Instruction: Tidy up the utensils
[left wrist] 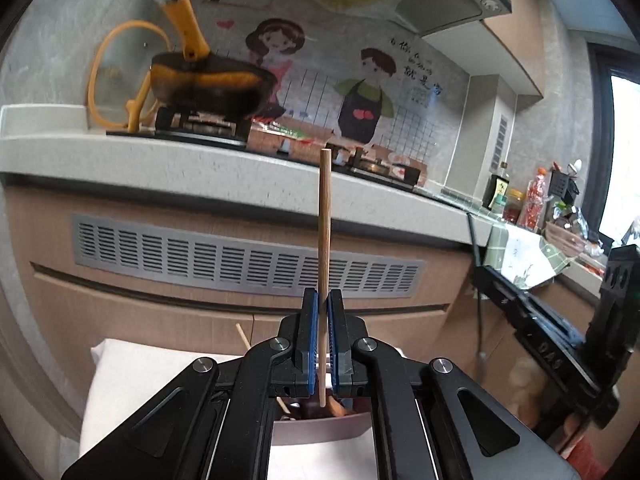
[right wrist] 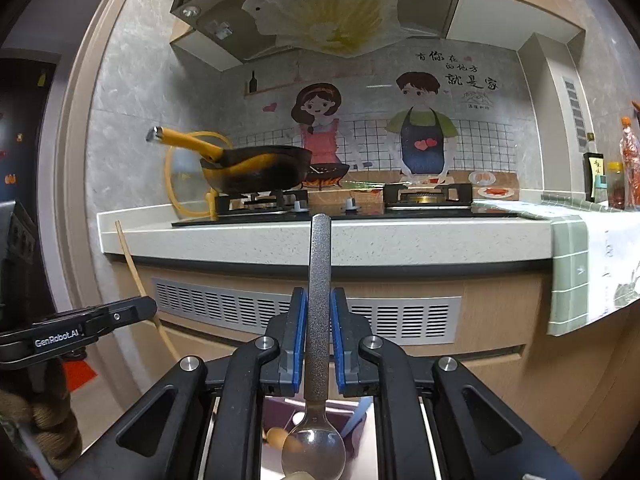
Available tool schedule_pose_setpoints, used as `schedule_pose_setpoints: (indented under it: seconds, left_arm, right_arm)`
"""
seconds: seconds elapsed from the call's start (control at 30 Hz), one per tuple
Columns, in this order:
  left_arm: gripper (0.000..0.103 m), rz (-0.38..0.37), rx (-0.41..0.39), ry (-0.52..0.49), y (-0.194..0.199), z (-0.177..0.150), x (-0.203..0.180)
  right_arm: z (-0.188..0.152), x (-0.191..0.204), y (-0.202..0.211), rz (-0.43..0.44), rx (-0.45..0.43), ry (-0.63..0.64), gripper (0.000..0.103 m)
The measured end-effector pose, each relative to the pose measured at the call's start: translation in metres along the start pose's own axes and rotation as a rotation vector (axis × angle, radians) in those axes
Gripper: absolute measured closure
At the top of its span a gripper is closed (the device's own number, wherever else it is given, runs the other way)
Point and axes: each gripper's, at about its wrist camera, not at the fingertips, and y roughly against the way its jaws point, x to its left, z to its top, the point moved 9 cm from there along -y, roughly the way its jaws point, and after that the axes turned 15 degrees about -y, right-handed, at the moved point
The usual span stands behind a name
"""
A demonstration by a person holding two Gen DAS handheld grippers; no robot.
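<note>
The slim round wooden chopstick [left wrist: 325,240] stands upright, pinched between the blue pads of the left tool [left wrist: 323,312], its top toward twelve o'clock and its lower end just above a mauve open container [left wrist: 320,430] below the tool. In the right wrist view, the steel spoon with a rough grey textured handle [right wrist: 318,300] stands upright too, gripped by the right tool [right wrist: 319,312], bowl hanging at six o'clock over the same sort of mauve container [right wrist: 280,408], where rounded wooden ends show. Both utensils seem lifted for sorting, so the step in hand is carrying. Next, each needs lowering into its proper compartment; which compartment I cannot tell. Beyond stand the speckled pale desk [right wrist: 400,240] and a black-and-yellow wok [right wrist: 256,172] at eleven o'clock.
</note>
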Motion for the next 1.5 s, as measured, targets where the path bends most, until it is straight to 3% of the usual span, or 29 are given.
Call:
schedule_pose_setpoints:
  seconds: [0.23,0.4,0.6,0.73,0.83,0.97,1.03,1.23,1.37,1.5]
  left_arm:
    - [0.098,0.002,0.059,0.030,-0.044,-0.028,0.018]
    - [0.098,-0.012,0.095,0.054,-0.065,-0.048,0.023]
    - [0.096,-0.101,0.138,0.061,-0.086,-0.067,0.013]
    - [0.093,-0.182,0.191,0.060,-0.092,-0.088,0.002]
    - [0.085,-0.141,0.206,0.062,-0.080,-0.100,0.002]
    - [0.069,0.024,0.192,0.023,-0.037,-0.121,0.001]
    - [0.068,0.111,0.181,-0.028,-0.009,-0.133,-0.006]
    - [0.068,0.261,0.196,-0.069,0.071,-0.167,-0.032]
    - [0.068,0.277,0.197,-0.080,0.109,-0.181,-0.047]
    - [0.068,0.267,0.205,-0.089,0.128,-0.184,-0.058]
  right_arm:
    - [-0.032,-0.028,-0.058,-0.034,0.038,-0.074,0.093]
    - [-0.051,-0.036,-0.082,-0.070,0.037,-0.059,0.093]
    - [-0.063,-0.039,-0.096,-0.117,0.001,-0.024,0.092]
    - [-0.094,-0.043,-0.104,-0.096,0.158,-0.018,0.090]
    - [-0.111,-0.051,-0.091,-0.113,0.239,-0.035,0.090]
    - [-0.126,-0.064,-0.049,-0.132,0.280,-0.088,0.086]
    - [-0.134,-0.068,-0.024,-0.143,0.301,-0.118,0.083]
    - [-0.157,-0.059,0.044,-0.118,0.399,-0.172,0.081]
    - [-0.167,-0.036,0.094,-0.063,0.410,-0.175,0.079]
    - [-0.175,-0.013,0.128,-0.080,0.385,-0.070,0.079]
